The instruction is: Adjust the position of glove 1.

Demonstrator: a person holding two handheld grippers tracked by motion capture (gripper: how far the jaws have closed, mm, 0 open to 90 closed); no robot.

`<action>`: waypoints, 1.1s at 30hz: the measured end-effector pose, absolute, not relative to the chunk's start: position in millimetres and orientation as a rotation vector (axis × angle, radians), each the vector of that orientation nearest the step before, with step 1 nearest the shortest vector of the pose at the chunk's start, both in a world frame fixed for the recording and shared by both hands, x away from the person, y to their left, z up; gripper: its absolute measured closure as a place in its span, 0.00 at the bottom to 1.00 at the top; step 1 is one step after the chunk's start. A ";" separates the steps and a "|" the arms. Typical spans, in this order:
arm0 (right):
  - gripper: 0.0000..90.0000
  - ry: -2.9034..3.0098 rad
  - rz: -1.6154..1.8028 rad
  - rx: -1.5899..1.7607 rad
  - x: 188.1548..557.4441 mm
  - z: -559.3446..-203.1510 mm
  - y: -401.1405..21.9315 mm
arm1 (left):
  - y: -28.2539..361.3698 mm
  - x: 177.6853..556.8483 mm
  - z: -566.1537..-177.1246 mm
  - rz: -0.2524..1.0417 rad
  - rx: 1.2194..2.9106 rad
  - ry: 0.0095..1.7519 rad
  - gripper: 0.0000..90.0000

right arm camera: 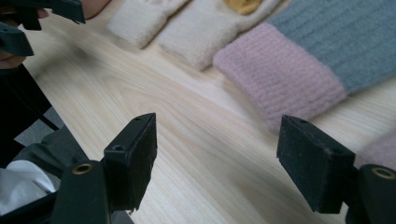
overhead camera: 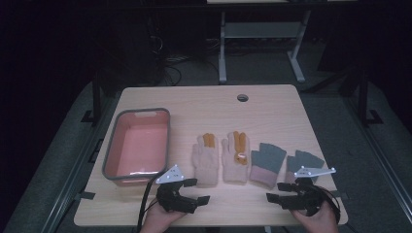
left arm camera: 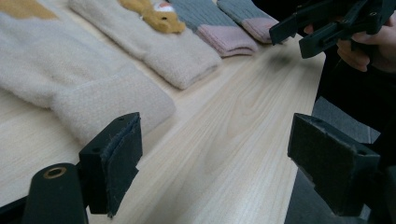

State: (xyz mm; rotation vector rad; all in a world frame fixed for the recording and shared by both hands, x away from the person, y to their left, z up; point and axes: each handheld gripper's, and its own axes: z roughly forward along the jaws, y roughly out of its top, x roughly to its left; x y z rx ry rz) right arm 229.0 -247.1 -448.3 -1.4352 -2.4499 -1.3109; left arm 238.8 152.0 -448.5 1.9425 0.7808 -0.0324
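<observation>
Start of the job by the look of it: four gloves in a row on the table point(overhead camera: 272, 102), bin point(overhead camera: 138, 141) at 9 o'clock of them with nothing in it. Probably gloves go into the bin; none picked yet.

Left gripper point(overhead camera: 196, 191) sits at 6 o'clock of the left cream glove point(overhead camera: 205, 158), jaws spread wide, holding nothing. In the left gripper view that glove's cuff lies just off the left jaw, not touching. Right gripper point(overhead camera: 278, 192) sits at 6 o'clock of the grey gloves, jaws also wide apart and bare; its own view has the left grey glove point(right arm camera: 299, 60) and its pink cuff between and beyond the jaws.

Next move, my guess: push each gripper forward and down over the nearest cuff, pinch, lift. Cuffs are the thickest part, so the best bite.

Materials:
- cream pair: fuzzy knit, soft, ochre fingers; the right cream glove point(overhead camera: 235, 158) has a small animal patch
- grey pair: ribbed knit, fingerless, pink ribbed cuffs; the right grey glove point(overhead camera: 306, 161) is partly under the right gripper's plate
- bin: rigid plastic, pink with a grey rim, rectangular, rounded corners
- table: pale wood grain, smooth, so the gloves may slide when nudged
</observation>
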 end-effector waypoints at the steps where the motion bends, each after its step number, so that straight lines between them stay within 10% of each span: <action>1: 0.31 -2.458 -1.309 -1.429 229.6 -447.9 -246.6 | 151.9 238.8 -448.5 -0.032 1.942 0.781 0.20; 33: 0.30 -2.611 -1.174 -1.272 280.4 -416.4 -199.0 | 147.3 236.7 -453.2 -0.023 1.973 0.769 0.20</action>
